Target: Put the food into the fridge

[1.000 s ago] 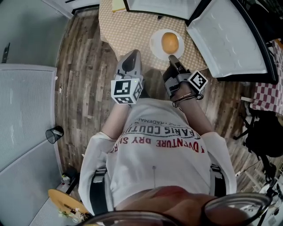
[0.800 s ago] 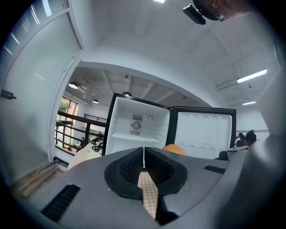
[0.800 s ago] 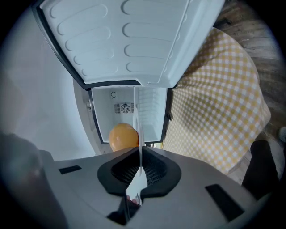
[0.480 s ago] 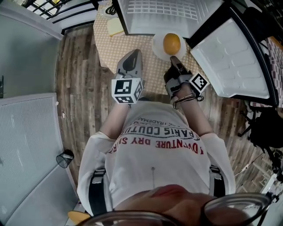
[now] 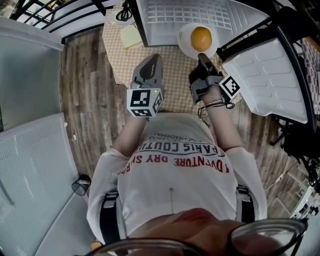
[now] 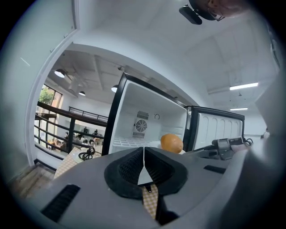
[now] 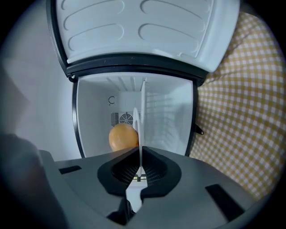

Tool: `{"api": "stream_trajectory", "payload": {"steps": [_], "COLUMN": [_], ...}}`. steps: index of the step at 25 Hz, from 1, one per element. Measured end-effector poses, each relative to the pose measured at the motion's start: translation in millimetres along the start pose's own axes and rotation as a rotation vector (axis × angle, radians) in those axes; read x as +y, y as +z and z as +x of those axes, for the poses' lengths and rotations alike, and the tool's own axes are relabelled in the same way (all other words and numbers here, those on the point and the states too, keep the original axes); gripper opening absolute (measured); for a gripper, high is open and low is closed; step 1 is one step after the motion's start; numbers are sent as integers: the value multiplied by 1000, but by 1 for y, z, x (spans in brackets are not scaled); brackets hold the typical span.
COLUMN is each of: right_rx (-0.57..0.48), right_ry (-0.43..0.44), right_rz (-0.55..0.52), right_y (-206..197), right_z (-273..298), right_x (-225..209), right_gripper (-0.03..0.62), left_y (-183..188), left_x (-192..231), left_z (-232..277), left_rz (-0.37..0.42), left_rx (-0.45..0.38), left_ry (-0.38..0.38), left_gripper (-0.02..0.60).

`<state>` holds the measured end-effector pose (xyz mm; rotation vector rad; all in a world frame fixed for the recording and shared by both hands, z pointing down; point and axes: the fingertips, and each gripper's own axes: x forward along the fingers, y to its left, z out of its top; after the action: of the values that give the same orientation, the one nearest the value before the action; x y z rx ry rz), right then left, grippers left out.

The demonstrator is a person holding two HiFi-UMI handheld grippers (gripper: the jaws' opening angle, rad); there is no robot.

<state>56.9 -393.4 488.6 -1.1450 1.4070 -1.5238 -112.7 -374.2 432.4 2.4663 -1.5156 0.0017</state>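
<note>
An orange round food item (image 5: 201,37) lies on a white plate (image 5: 187,44). My right gripper (image 5: 202,58) is shut on the plate's near rim and holds it level at the mouth of the open small fridge (image 5: 170,17). In the right gripper view the plate (image 7: 142,114) shows edge-on between the jaws, with the food (image 7: 122,137) to its left and the white fridge interior (image 7: 170,116) behind. My left gripper (image 5: 153,60) is shut with nothing in it, just left of the plate. From the left gripper (image 6: 144,154) view, the food (image 6: 171,143) sits before the fridge (image 6: 143,117).
The fridge stands on a table with a yellow checked cloth (image 5: 175,70). Its door (image 5: 265,85) is swung open to the right. A yellow pad (image 5: 131,35) and a black cable (image 5: 122,14) lie left of the fridge. Wood floor (image 5: 87,90) lies at the left.
Both grippers have moved forward toward the fridge. The plate with the food went along in the right gripper and now sits at the fridge's opening.
</note>
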Motion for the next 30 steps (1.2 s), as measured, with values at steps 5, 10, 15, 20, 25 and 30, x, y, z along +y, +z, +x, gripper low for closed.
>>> {"api": "stream_trajectory", "payload": {"steps": [5, 10, 15, 20, 25, 30], "right_rx": [-19, -14, -11, -11, 4, 9], "right_ry": [10, -4, -49, -76, -74, -69], "right_rz": [21, 25, 28, 44, 58, 91], "right_y": [13, 26, 36, 42, 42, 43], "right_z": [30, 60, 79, 94, 109, 122], "right_x": [10, 13, 10, 7, 9, 12], "right_gripper": [34, 34, 34, 34, 34, 34], "left_y": [-4, -4, -8, -12, -8, -9], "left_x": [7, 14, 18, 18, 19, 21], "left_z": [13, 26, 39, 49, 55, 61], "left_rz": [-11, -23, -36, -48, -72, -80], "left_rx": [14, 26, 47, 55, 45, 51], "left_ry": [1, 23, 41, 53, 56, 63], "left_gripper": [28, 28, 28, 28, 28, 28]}}
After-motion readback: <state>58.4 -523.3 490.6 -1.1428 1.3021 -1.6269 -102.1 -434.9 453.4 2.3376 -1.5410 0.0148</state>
